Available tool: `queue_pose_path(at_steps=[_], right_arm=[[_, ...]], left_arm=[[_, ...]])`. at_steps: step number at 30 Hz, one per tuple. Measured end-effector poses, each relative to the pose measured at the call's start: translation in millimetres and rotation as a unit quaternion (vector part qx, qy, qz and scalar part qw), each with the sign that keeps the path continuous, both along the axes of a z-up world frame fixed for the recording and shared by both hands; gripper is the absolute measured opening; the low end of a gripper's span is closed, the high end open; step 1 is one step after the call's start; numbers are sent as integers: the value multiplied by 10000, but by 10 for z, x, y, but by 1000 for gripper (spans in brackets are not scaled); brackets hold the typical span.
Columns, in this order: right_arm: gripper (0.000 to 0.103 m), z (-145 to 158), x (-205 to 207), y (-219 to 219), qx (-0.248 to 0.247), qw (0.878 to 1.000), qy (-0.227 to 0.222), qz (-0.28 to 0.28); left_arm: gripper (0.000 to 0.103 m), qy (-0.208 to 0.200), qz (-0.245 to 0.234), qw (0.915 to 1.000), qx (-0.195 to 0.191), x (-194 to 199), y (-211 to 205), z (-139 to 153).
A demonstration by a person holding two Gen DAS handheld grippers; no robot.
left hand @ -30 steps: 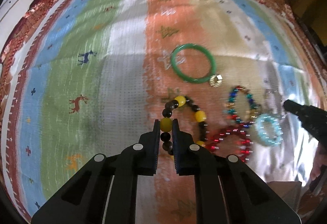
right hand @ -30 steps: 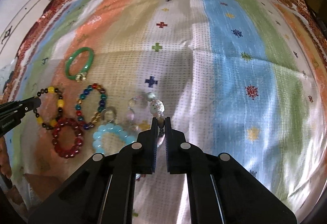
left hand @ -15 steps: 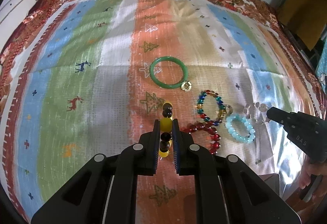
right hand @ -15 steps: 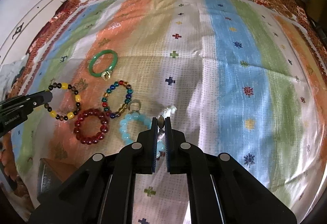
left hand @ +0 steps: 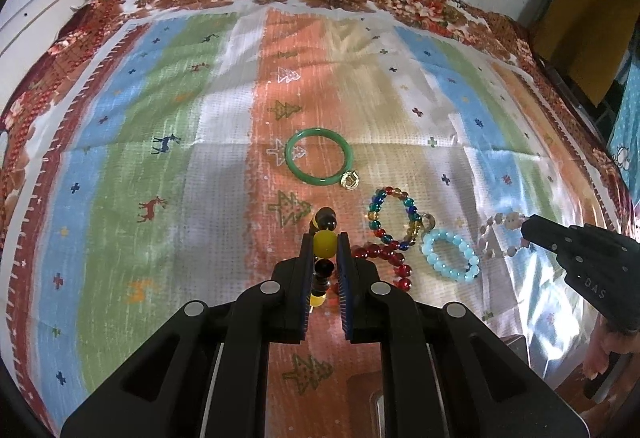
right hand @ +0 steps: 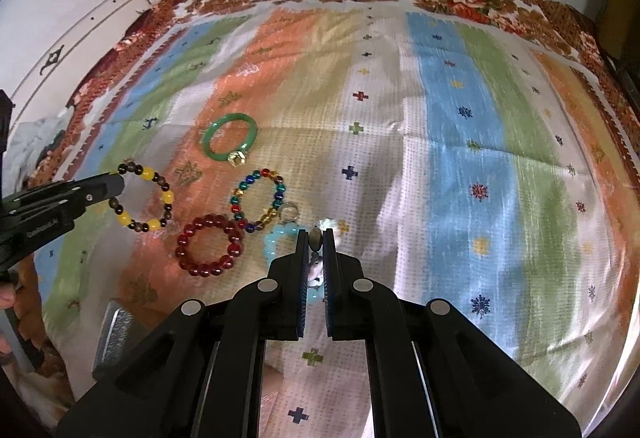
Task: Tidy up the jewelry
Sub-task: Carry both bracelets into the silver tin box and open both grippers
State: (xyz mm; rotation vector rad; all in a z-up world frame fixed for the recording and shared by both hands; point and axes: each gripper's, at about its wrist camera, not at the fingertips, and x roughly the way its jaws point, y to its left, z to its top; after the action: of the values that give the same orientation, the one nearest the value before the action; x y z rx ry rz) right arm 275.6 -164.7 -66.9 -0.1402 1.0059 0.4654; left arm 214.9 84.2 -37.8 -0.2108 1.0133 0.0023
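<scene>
Striped cloth (left hand: 120, 238) with a floral border covers the surface below a pale wall. Left gripper (left hand: 325, 244), jaws clamped on a yellow-and-dark bead bracelet (right hand: 144, 198) lifted off the cloth. Green bangle (left hand: 319, 157), red bead bracelet (right hand: 209, 245), multicolour bead bracelet (left hand: 394, 216) and pale blue bracelet (left hand: 450, 256) lie clustered mid-cloth. Right gripper (right hand: 317, 238), jaws closed on a pale clear-bead bracelet (left hand: 502, 234).

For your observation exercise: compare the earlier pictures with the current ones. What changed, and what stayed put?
Both grippers rose, lifting their bracelets: the left gripper raised the yellow-and-dark bracelet, the right gripper the pale bracelet. Green bangle, multicoloured, red and light-blue bracelets stayed.
</scene>
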Motion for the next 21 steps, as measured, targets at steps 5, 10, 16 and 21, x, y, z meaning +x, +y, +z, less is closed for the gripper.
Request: queue_pose_path(at_steps=[5,10,16,21], right_arm=[[7,142,-81,13,128,9998,-149,88],[7,231,-194,15,225,9993,-258,169],[7,349,-334,24,278,9983,-432,263],[7,433,-475,48,366,9971,-529,399]], left_arm=[[11,-152,-85,9998,-58,-96,-53,147],[11,-314,-184,9993,-37,-173,-127,274],[11,-445,-224,9987,-79,-246,-162,364],[11,-596,-259,9978,-126,-375,-190,453]])
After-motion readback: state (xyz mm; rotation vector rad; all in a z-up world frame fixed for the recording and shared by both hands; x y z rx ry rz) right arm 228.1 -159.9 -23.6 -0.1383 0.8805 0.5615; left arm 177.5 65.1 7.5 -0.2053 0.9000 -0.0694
